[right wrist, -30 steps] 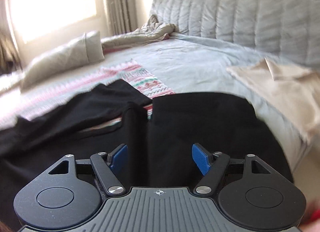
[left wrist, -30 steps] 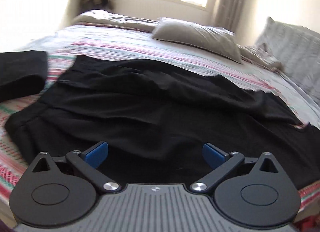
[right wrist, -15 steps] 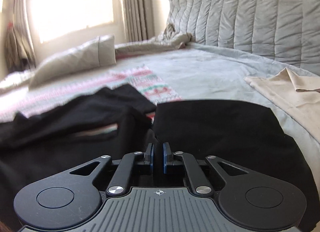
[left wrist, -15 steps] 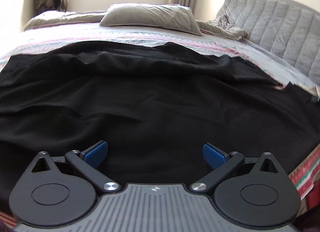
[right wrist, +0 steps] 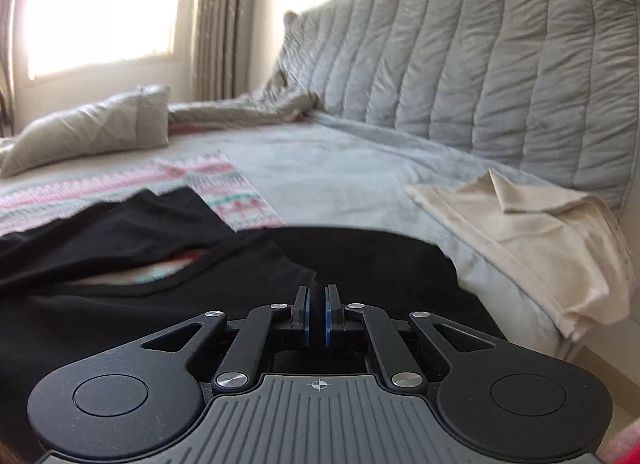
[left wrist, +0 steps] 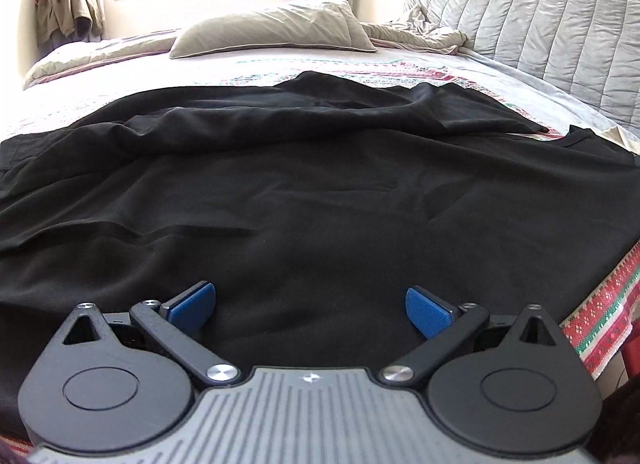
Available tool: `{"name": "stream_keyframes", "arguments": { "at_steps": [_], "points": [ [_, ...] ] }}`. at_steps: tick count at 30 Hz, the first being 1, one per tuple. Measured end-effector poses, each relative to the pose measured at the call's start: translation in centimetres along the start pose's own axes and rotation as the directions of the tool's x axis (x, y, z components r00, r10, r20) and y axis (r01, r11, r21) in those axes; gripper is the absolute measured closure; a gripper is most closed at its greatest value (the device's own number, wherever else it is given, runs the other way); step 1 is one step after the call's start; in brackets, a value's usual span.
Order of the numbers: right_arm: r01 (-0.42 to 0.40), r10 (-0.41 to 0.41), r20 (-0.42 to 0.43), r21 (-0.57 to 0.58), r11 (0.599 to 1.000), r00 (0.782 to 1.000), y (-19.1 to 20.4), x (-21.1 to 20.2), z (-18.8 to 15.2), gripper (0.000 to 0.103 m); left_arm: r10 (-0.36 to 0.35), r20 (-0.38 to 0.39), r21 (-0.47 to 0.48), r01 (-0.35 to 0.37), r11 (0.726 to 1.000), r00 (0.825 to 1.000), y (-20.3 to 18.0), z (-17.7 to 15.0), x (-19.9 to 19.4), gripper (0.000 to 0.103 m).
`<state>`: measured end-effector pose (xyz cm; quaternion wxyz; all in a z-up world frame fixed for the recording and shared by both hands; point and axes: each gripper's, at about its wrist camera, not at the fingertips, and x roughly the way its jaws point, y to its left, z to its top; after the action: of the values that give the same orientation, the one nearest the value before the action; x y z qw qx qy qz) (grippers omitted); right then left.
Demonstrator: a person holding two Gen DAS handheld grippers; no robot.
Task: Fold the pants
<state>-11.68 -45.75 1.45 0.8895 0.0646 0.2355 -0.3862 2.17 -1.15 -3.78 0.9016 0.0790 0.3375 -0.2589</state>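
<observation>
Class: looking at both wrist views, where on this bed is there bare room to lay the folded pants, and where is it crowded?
Free: grey blanket between the headboard, the beige cloth and the black pants; also the striped cover between pants and pillow. Crowded: the near edge, all pants.

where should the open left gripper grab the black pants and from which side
Probably the near edge of the black pants, directly ahead of the left gripper, coming in low from the bedside. The cloth lies flat and spread there, so only a hem or a pinched-up fold gives the open pads purchase. The right gripper is already shut at its end.
</observation>
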Motion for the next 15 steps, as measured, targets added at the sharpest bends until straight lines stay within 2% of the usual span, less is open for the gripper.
{"name": "stream_keyframes", "arguments": {
  "at_steps": [4,5,6,7,8,9,10,12,15],
  "points": [
    [0.058,-0.058,-0.135,-0.006,0.998,0.989,0.1,1.7,-1.0,0.095,-0.009,-0.006,0.016,0.009,1.000,1.000,0.0,-0.1,-0.3,0.000],
    [0.073,-0.071,-0.149,0.009,0.997,0.986,-0.1,2.0,-1.1,0.083,-0.012,-0.010,0.018,0.012,1.000,1.000,0.1,-0.1,-0.3,0.000],
    [0.077,-0.073,-0.145,0.021,0.997,0.987,-0.2,1.9,-1.1,0.081,-0.016,-0.015,0.019,0.016,1.000,1.000,0.1,-0.1,-0.4,0.000],
    [0.084,-0.080,-0.130,0.024,0.996,0.988,-0.3,1.6,-0.9,0.068,-0.023,-0.018,0.022,0.023,0.999,1.000,0.1,0.0,-0.5,0.000],
    [0.073,-0.069,-0.103,0.031,0.997,0.992,-0.3,1.1,-0.5,0.046,-0.031,-0.019,0.028,0.031,0.999,0.999,0.1,0.0,-0.6,0.000],
    [0.053,-0.050,-0.072,0.045,0.998,0.996,-0.5,0.8,-0.1,0.037,-0.037,-0.017,0.033,0.037,0.999,0.999,0.0,0.0,-0.6,0.000],
    [0.025,-0.022,-0.040,0.060,0.998,0.999,-0.5,0.5,0.6,0.033,-0.039,-0.016,0.037,0.040,0.999,0.999,0.0,-0.1,-0.6,0.000],
    [-0.051,0.051,-0.008,0.068,0.996,0.999,-0.5,0.9,1.7,0.034,-0.041,-0.011,0.040,0.042,0.998,0.999,-0.1,-0.2,-0.5,0.000],
    [-0.112,0.114,-0.017,0.081,0.990,0.993,-0.2,3.1,2.9,0.036,-0.073,-0.002,0.049,0.073,0.996,0.997,-0.4,-0.1,-0.5,0.000]
  ]
}}
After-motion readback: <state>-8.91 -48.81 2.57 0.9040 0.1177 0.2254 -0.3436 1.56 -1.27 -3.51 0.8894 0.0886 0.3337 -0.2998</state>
